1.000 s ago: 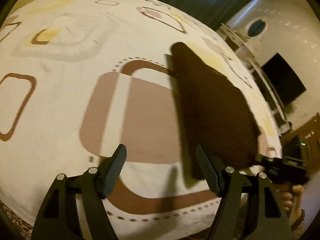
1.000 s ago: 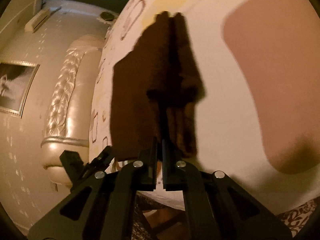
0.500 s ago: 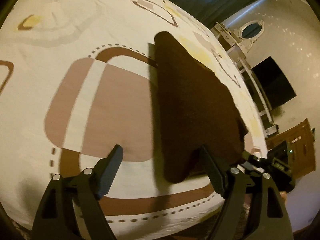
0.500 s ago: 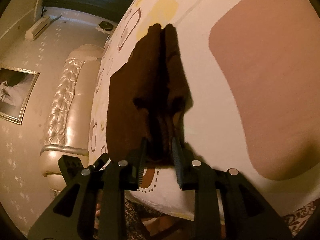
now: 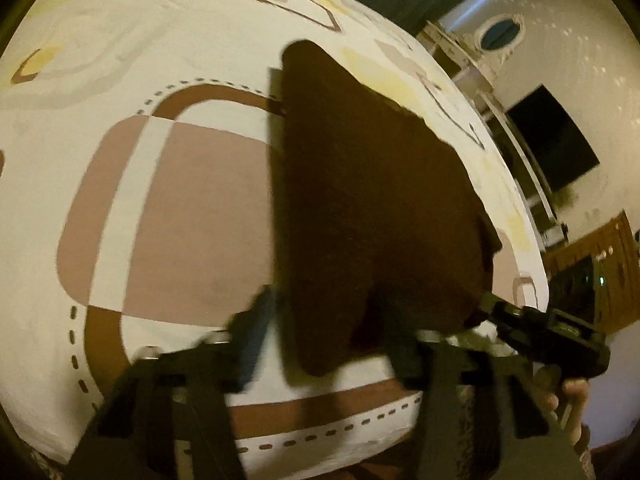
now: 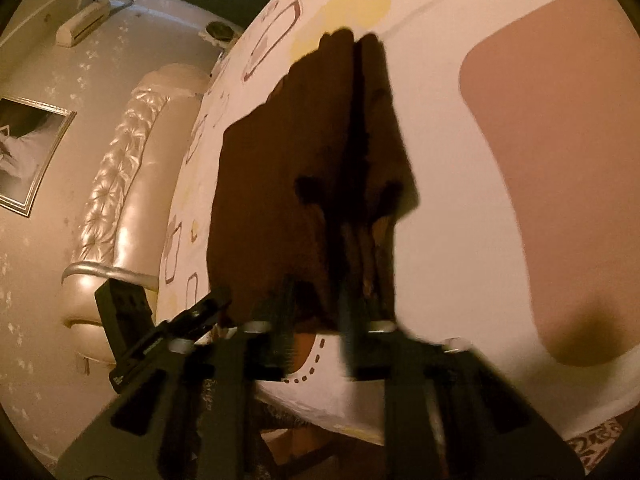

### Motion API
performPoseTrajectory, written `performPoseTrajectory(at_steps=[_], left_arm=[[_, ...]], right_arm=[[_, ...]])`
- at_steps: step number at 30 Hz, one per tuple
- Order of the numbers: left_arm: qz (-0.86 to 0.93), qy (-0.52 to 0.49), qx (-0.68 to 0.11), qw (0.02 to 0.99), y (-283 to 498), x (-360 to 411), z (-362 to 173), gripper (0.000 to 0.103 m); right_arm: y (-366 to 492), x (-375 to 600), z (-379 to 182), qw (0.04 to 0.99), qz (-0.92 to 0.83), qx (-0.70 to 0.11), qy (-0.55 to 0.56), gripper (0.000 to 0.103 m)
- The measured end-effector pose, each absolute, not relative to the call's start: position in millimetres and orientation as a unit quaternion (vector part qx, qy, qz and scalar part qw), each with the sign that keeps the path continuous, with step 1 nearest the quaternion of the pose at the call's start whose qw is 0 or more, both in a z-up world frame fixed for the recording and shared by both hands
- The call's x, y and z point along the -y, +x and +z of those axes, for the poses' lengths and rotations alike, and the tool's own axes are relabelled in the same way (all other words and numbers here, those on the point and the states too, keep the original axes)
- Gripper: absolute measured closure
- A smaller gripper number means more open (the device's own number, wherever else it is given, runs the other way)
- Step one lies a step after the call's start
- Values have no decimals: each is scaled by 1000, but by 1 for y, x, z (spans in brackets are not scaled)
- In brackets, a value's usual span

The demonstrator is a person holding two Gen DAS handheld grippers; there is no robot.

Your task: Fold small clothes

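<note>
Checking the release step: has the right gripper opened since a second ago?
Yes. The right gripper was clamped on the brown garment; its fingers now stand apart around that edge, over the patterned bedsheet.

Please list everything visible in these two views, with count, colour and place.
garment: one, dark brown, flat on the bed near its edge, between both grippers' open jaws
bedsheet: one, cream with brown, tan and yellow squares, under the garment
headboard: one, pearl, tufted, left in the right view
picture: one, framed, on the wall
screen: one, black, on the wall
mirror: one, oval, on the wall
left gripper: black, open
right gripper: black, open
hand: holds the right gripper
</note>
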State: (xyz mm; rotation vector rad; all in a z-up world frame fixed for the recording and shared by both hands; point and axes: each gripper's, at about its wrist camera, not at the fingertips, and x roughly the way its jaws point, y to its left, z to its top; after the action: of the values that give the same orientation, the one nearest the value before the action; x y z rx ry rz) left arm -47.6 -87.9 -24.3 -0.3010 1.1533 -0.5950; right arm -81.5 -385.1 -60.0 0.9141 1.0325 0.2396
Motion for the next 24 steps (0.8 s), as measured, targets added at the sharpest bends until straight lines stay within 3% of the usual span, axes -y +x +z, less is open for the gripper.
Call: performPoseTrajectory(at_steps=[5, 13, 24], left_arm=[[-266, -106, -530, 798, -53, 90, -18, 80], [-270, -101, -530, 797, -54, 85, -27, 81], [-272, -95, -528, 799, -54, 88, -27, 80]], right_arm=[[-87, 381, -44, 770, 132, -460, 422, 100], [-93, 401, -84, 747, 108, -469, 459, 100], [-93, 404, -92, 734, 114, -460, 487, 101]])
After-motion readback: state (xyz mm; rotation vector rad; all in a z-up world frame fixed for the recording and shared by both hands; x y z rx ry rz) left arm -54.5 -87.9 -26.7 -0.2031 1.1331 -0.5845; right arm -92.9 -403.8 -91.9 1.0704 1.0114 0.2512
